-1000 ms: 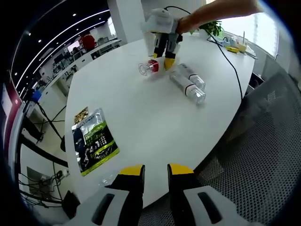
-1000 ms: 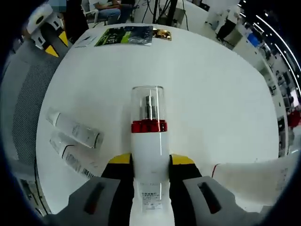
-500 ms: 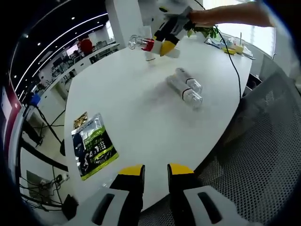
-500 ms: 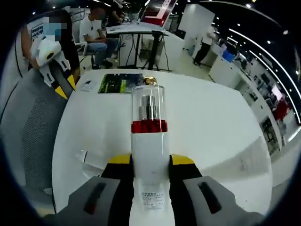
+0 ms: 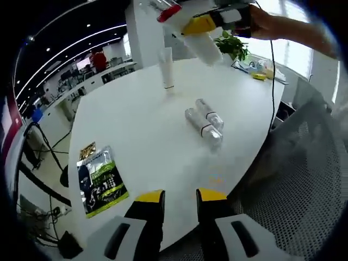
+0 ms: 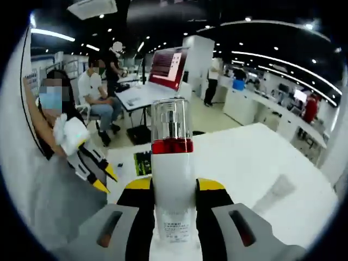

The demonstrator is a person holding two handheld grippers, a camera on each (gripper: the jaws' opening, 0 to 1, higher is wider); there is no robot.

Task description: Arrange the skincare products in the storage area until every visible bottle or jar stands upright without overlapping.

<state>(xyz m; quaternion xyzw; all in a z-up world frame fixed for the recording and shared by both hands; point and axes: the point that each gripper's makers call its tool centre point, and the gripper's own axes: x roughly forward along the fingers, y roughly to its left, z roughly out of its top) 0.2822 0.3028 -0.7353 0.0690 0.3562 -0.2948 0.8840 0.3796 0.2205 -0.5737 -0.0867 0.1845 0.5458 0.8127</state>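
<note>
White bottle, red collar, clear cap; green packet.

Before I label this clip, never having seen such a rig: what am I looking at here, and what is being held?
No robot: a person holds a two-jaw gripper in each hand, with a fisheye camera riding on each. The left gripper view looks along the left gripper, whose yellow-tipped jaws stand apart and empty, over a white table. On it lie two clear bottles side by side, a white tube standing upright, and a green packet near the edge. The right gripper view looks along the right gripper, shut on a white pump bottle with a red collar and clear cap. It is lifted off the table; the left gripper view shows it tilted at the top.
</note>
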